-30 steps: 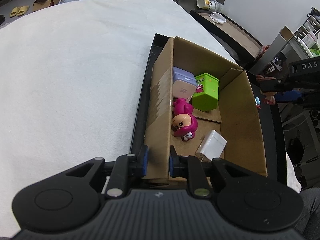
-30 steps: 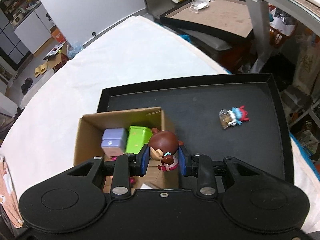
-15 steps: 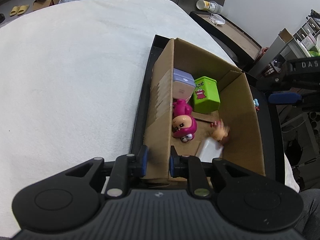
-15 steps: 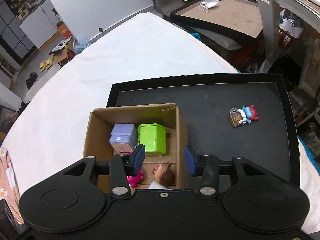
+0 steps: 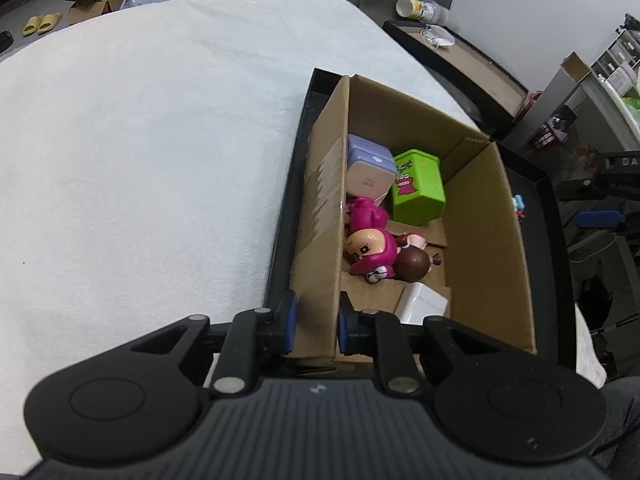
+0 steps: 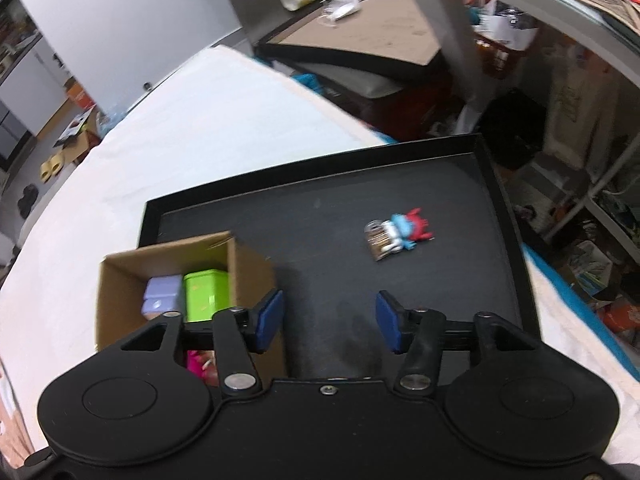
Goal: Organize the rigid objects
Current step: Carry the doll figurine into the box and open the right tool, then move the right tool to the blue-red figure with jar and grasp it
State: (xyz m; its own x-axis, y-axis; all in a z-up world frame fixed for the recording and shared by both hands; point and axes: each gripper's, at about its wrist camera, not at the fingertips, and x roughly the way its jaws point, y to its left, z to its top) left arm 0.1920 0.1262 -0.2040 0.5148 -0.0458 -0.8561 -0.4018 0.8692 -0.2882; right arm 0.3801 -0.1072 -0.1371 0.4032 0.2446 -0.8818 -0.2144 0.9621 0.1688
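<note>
- Tray (image 6: 496, 216), black, carries the cardboard box (image 5: 492, 248) at its 9 o'clock end; my left gripper (image 5: 314, 322) is clamped on the box's near wall.
- Box contents: purple case (image 5: 366, 168), green tin (image 5: 418, 188), pink figure (image 5: 370, 240), brown-haired doll (image 5: 414, 264), white block (image 5: 422, 304).
- Right gripper (image 6: 330, 322) hangs over bare tray, jaws opening, empty.
- Blue-and-red toy (image 6: 400, 234) lies at 1 o'clock; I judge that the next pick.
- Only the right view shows it whole; only the left shows the box floor.
</note>
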